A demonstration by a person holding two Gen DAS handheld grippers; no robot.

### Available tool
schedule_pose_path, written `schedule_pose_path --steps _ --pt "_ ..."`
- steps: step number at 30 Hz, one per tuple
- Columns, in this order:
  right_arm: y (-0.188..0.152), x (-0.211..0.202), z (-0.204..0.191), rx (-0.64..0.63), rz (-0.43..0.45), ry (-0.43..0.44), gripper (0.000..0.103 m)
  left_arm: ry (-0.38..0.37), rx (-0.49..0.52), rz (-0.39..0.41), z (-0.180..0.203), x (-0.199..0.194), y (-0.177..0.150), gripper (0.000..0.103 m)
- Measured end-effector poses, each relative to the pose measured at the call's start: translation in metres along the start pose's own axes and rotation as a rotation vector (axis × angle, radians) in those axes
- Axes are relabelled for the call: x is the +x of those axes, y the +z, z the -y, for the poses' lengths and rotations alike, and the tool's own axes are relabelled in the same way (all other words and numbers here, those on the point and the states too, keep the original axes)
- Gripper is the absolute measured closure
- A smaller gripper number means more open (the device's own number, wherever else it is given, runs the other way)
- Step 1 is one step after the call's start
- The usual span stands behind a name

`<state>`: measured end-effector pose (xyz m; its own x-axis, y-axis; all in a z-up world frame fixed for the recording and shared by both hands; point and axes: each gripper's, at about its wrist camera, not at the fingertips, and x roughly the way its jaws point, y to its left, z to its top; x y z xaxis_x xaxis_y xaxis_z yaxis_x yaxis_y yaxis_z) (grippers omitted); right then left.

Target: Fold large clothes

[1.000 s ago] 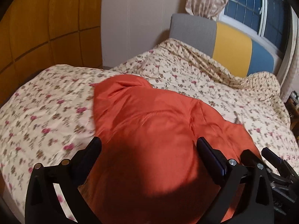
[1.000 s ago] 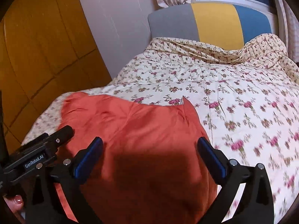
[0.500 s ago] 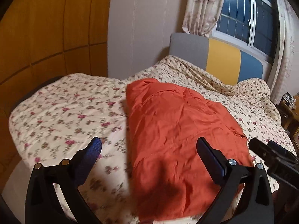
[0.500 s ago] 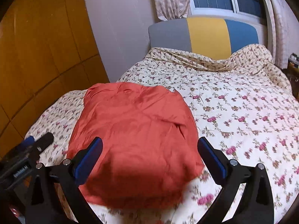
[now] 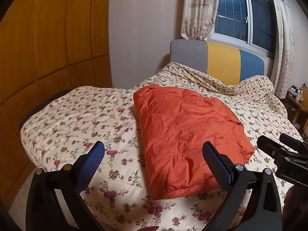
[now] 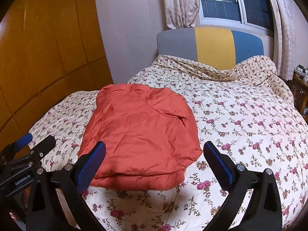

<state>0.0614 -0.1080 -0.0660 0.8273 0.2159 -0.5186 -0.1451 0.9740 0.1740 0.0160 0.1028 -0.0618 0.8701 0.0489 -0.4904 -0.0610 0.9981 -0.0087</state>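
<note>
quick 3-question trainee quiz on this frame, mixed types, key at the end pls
1. True or false: the left gripper is clamped on the orange garment.
2. Where does the garment lie? A) on the floral quilt B) draped over the headboard C) hanging from the curtain
3. Fill in: the jaws of the right gripper stand ____.

Key: 1 false, both grippers are open and apart from the folded garment. 2 A. 3 open.
</note>
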Motion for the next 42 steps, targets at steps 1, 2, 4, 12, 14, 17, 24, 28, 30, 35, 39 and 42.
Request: schedule_pose_path --steps 1,2,4,12,14,17,24,28,30,35,39,42 --pt "0.000 -0.001 0.001 0.000 0.002 0.003 0.002 0.000 -0.003 0.002 -0.001 -0.002 0.000 0.003" --pt "0.000 -0.001 0.000 0.000 0.003 0.004 0.002 0.003 -0.006 0.004 -0.001 -0.003 0.000 0.003" --pt "0.000 -0.001 0.001 0.001 0.005 0.006 0.002 0.002 -0.012 0.004 -0.003 -0.004 0.000 0.003" --pt "-0.002 -0.002 0.001 0.002 -0.001 0.017 0.002 0.004 -0.010 -0.001 -0.002 -0.004 -0.001 0.003" --pt "-0.002 -0.001 0.000 -0.001 -0.002 0.014 0.002 0.000 -0.012 -0.004 -0.002 -0.004 -0.002 0.003" --pt "-0.002 0.000 0.000 0.000 -0.003 0.015 0.002 -0.005 -0.017 -0.009 -0.003 -0.003 -0.002 0.003" --pt "-0.004 0.001 0.002 0.011 -0.010 0.018 0.002 -0.006 -0.023 -0.018 -0.004 0.000 -0.003 0.003" --pt "-0.004 0.002 0.001 0.008 -0.012 0.019 0.002 -0.006 -0.022 -0.026 -0.004 0.001 -0.004 0.003" --pt "-0.005 0.002 0.001 0.009 -0.011 0.021 0.002 -0.005 -0.022 -0.028 -0.004 0.002 -0.004 0.003" --pt "-0.006 0.005 0.003 0.016 -0.016 0.025 0.002 -0.006 -0.021 -0.029 -0.004 0.003 -0.005 0.003" --pt "-0.006 0.005 0.004 0.018 -0.018 0.025 0.002 -0.007 -0.022 -0.033 -0.004 0.004 -0.005 0.003" --pt "-0.007 0.005 0.005 0.020 -0.017 0.026 0.002 -0.009 -0.026 -0.038 -0.004 0.006 -0.005 0.003"
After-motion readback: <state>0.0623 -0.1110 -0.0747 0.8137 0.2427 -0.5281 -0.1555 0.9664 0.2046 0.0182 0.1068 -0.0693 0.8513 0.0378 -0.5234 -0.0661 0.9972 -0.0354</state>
